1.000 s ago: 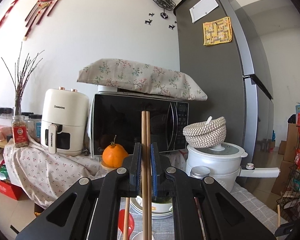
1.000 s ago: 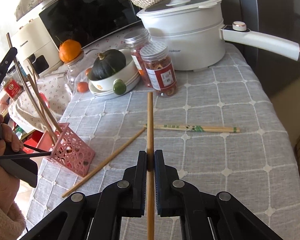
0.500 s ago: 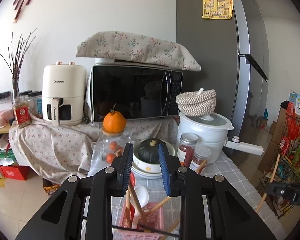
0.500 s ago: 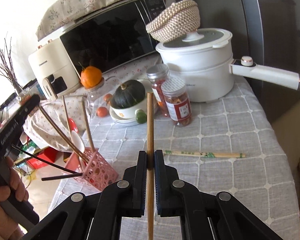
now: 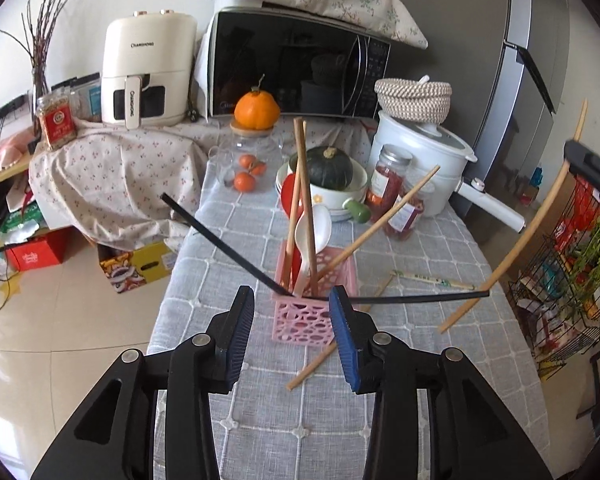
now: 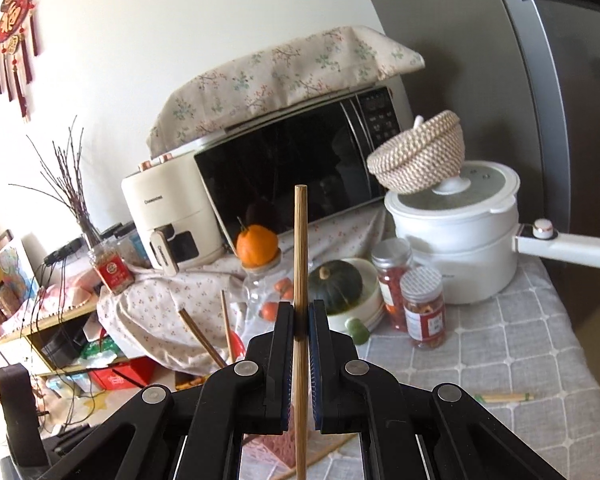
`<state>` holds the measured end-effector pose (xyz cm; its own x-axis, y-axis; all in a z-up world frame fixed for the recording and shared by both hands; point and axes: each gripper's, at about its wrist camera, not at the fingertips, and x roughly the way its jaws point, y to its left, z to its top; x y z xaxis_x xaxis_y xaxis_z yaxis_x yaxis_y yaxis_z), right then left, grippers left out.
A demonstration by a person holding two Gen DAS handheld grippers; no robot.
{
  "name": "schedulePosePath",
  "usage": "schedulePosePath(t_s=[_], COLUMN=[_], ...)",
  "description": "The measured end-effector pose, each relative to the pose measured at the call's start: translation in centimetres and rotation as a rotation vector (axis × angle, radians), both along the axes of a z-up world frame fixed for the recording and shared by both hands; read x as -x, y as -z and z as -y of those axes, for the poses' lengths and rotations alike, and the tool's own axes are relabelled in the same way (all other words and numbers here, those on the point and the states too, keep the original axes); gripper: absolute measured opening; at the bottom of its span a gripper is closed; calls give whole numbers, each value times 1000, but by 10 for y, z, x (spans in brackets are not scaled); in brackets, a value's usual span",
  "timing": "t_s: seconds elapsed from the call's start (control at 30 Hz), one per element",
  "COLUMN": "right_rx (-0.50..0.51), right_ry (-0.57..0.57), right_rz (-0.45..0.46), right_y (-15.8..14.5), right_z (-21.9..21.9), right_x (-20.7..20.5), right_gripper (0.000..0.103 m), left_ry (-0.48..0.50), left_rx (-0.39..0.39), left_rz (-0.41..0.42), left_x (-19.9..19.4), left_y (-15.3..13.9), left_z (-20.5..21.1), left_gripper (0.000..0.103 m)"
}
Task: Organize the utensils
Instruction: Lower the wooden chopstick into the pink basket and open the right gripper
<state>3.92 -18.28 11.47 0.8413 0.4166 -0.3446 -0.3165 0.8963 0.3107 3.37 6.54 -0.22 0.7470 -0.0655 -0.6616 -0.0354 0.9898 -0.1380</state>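
A pink perforated holder (image 5: 314, 312) stands on the grey checked tablecloth (image 5: 400, 392). It holds several wooden chopsticks (image 5: 303, 196), two black chopsticks (image 5: 220, 240), a white spoon (image 5: 314, 232) and a red spoon. My left gripper (image 5: 294, 336) is open and empty, just in front of the holder. My right gripper (image 6: 300, 320) is shut on one wooden chopstick (image 6: 301, 256) and holds it upright; that chopstick also shows at the right in the left wrist view (image 5: 516, 248). A loose wooden chopstick (image 5: 312, 366) and a wrapped pair (image 5: 432, 280) lie on the cloth.
Behind the holder stand a bowl with a dark squash (image 5: 332, 168), two red-filled jars (image 5: 388, 176), a glass jar topped by an orange (image 5: 256, 112) and a white pot (image 5: 424, 152) with a long handle. A microwave (image 5: 296, 68) and air fryer (image 5: 148, 68) stand farther back.
My left gripper let go of its two wooden chopsticks into the holder, opened and drew back. My right gripper rose with its chopstick and tilted up.
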Motion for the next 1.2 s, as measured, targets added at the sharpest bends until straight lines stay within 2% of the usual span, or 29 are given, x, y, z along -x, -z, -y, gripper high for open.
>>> schedulePosePath(t_s=[0.33,0.5,0.7,0.93,1.0,1.07,1.13,1.2], right_rx=[-40,-18,57,48,24,7,-2,-7], right_ry=[-78,-104,-97,-105,-114,-119,-111,-111], right_rz=[105,127,139,91,69,57,65,69], right_y=[-6,4,19,43,44,42,38,34], right_z=[-41,-62,-79,-83,-80,-75,-70,-64], right_x=[-27,-40,-52,-63,-64,-64,-60,-56], right_gripper=[5,5,5,6,10,22,30,30], left_ry=[83,112,116,112,109,106,106,113], left_rx=[6,18,29,19,11,11,5,-2], left_rz=[-258,-334,-358,-344,-339,-335,-328,-322], left_x=[-24,-24,-23,-26,-27,-27,-27,-27], left_y=[48,64,67,67,67,67,67,66], left_z=[7,8,6,5,5,4,4,5], left_gripper=[42,43,44,47,49,50,51,53])
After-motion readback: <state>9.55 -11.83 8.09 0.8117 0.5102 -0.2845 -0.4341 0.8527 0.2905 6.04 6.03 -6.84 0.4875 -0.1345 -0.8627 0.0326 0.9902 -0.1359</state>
